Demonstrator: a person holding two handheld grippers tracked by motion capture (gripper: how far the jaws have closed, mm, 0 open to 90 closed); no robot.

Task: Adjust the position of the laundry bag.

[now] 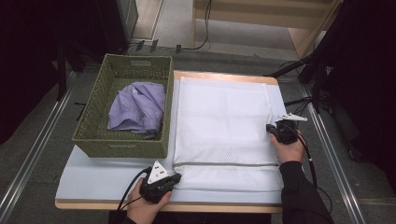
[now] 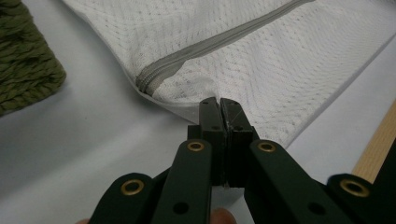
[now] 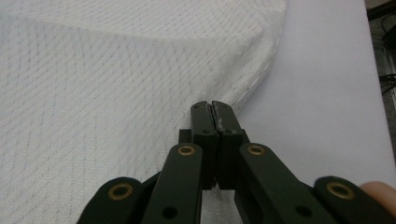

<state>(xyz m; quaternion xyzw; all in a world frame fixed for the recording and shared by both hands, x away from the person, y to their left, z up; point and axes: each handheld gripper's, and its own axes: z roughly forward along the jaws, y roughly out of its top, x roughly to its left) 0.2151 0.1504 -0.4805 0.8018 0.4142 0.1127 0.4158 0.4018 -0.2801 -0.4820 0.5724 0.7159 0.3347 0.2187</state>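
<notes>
Left tool [image 1: 173,179]: held low at the near edge of the bench [image 1: 102,179], pointing right; jaws closed on the near left corner of the mesh bag [image 1: 224,126], just below the end of its zip [image 2: 196,51].
Left hand [image 1: 144,207]: wrapped around the tool's body from below, forearm coming in from the near edge.
Right tool [image 1: 271,128]: at the bag's right edge, pointing left; jaws closed, pinching the fabric's edge.
Right hand [image 1: 288,149]: behind the tool, dark sleeve [image 1: 301,196] running back to the near right.
Bag: flat on the bench, right of the basket [image 1: 93,126].
Basket: holds a purple shirt [image 1: 137,107].
</notes>
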